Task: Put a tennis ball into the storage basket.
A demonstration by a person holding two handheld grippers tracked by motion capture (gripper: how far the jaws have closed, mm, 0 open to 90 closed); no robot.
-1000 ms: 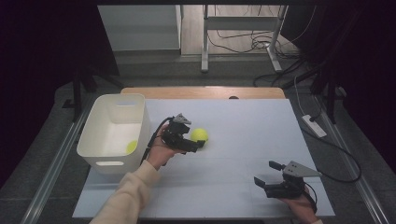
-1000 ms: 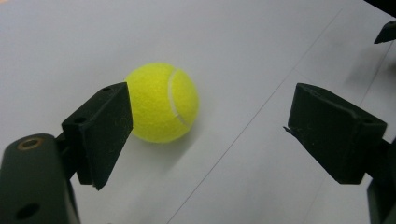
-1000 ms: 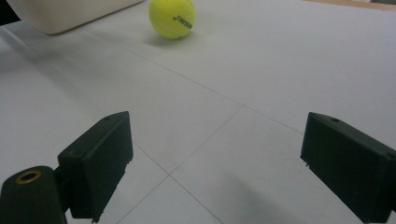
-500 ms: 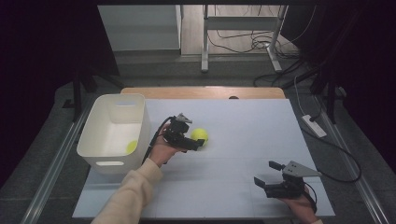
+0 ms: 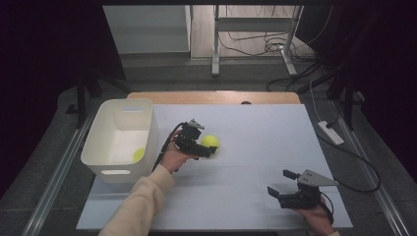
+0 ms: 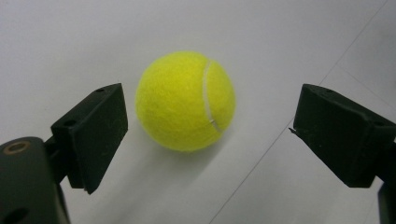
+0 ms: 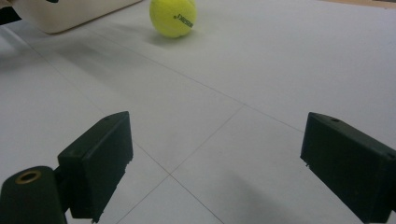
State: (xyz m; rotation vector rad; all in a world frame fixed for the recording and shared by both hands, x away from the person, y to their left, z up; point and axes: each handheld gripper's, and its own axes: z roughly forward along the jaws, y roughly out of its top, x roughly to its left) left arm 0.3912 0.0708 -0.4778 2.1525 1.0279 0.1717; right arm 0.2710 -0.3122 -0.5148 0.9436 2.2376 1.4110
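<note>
Black jaws of the left gripper [image 6: 205, 135] are seen spread wide in the left gripper view, one on each side of the tennis ball [image 6: 185, 100]; clear gaps are noted between pads and felt, so nothing is gripped. The jaws have just been opening, with the ball between them and resting on the table [image 6: 280, 42].

From the high view, the left gripper [image 5: 204, 147] is placed near the table's middle, just right of the white bin [image 5: 101, 157], with the tennis ball [image 5: 211, 141] at its tips. The right gripper [image 5: 280, 186] is held low at the near right corner, well apart from the ball; its jaws are recorded as open and empty, confirmed in the right gripper view [image 7: 215, 163], where only bare table lies between them.

View differences: the ball's curved white seam is resolved in the left gripper view, running roughly top to bottom on its right half. Dark printed lettering on the ball [image 7: 173, 17] is visible in the right gripper view, facing that camera, with a corner of the bin [image 7: 70, 11] beside it. As a sphere, no long axis can be assigned.

Container: the bin is open-topped, and a second yellow-green ball [image 5: 138, 154] is seen inside, against its right wall.
</note>
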